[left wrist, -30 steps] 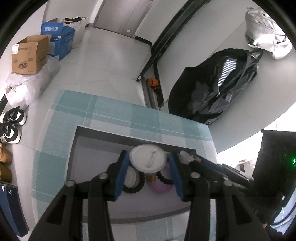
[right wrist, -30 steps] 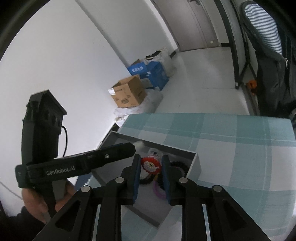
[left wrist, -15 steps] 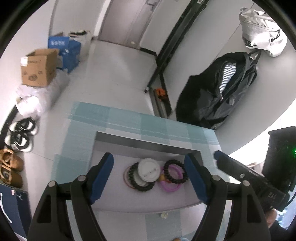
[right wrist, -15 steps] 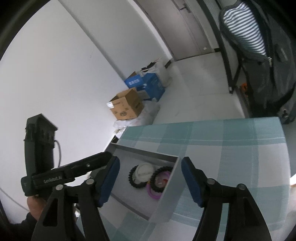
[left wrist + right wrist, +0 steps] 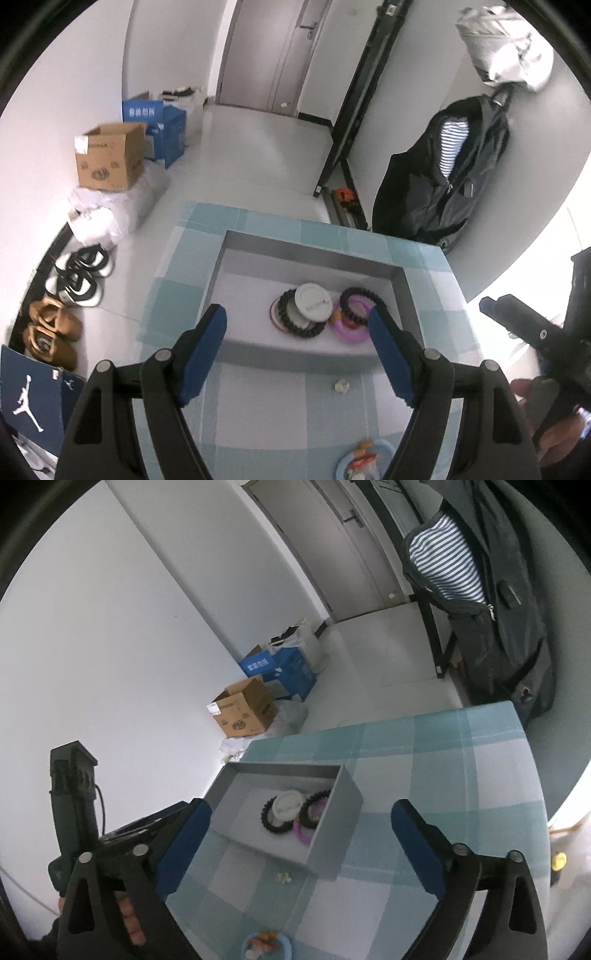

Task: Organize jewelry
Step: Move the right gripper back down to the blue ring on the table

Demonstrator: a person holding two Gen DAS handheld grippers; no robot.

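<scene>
Both the left gripper [image 5: 297, 325] and the right gripper [image 5: 301, 819] hover with jaws spread wide and nothing between them. Ahead of the left jaws, inside the grey tray [image 5: 314, 251], lie a white round lid [image 5: 314, 307], black beaded bracelets [image 5: 360, 295] and a pink ring [image 5: 351, 334].

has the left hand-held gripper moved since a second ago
Yes. The left hand-held gripper has pulled back and up from the grey tray. It was closed around the white lid inside; now it is open, short of the tray's near wall.
</scene>
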